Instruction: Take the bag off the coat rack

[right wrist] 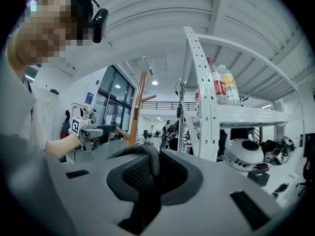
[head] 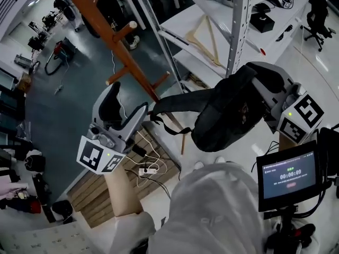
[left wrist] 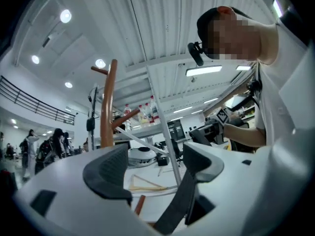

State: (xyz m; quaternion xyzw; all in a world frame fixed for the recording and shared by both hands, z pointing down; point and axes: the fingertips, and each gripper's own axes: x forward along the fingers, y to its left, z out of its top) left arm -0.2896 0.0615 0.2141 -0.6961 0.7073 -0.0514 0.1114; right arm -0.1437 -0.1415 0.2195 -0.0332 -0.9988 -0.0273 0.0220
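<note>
Right gripper (head: 260, 83) is clamped shut on the black bag (head: 225, 112). The right gripper view shows its jaws pinched on a rounded loop of dark fabric (right wrist: 140, 154), apparently the bag's top handle. That would be the natural grab point for lifting it free of a peg. The bag hangs below this gripper in mid-air, in front of the person's chest and apart from the coat rack (head: 114, 41). No part of it visibly touches the wooden pole or its pegs, so the lift-off looks done or very nearly so.

A shoulder strap (head: 175, 103) trails left from the bag to the left gripper (head: 128, 98). That gripper's jaws stand wide apart. In the left gripper view the strap (left wrist: 174, 205) lies along the inner side of one jaw only and is not pinched. The left tool seems to be steadying the loose strap so it does not snag on a peg.

Behind the bag stands a white metal shelving unit (head: 238, 30). A small screen (head: 288, 176) is mounted low at the person's right. Cables and a power strip (head: 148, 169) lie on the floor below.
</note>
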